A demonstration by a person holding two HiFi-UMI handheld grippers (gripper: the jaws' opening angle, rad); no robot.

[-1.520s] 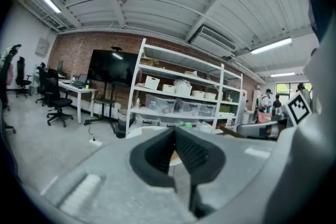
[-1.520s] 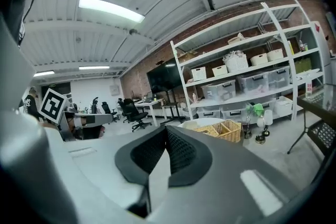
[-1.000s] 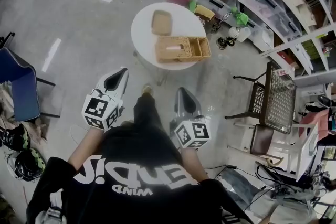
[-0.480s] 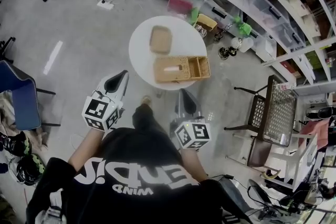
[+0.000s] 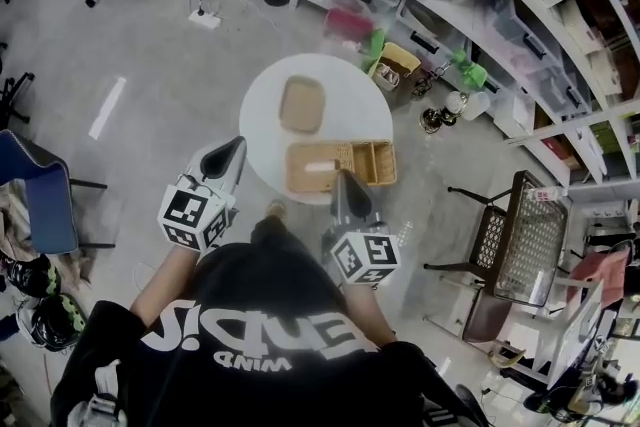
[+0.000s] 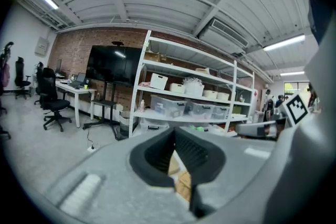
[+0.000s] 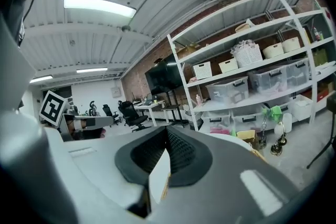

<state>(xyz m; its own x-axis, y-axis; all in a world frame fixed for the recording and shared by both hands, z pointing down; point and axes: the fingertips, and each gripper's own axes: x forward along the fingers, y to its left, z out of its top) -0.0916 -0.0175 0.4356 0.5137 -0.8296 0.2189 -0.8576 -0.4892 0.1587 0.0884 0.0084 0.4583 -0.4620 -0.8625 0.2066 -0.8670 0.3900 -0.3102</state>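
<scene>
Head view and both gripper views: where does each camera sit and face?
Head view: on the person's head, facing steeply down at the round table and wicker basket; their shoulders, left gripper and right gripper show.
Left gripper view: on the left gripper, facing level toward the white shelving; its shut jaws show.
Right gripper view: on the right gripper, facing that shelving too; its shut jaws show.
Shared: both gripper views see the shelving.
</scene>
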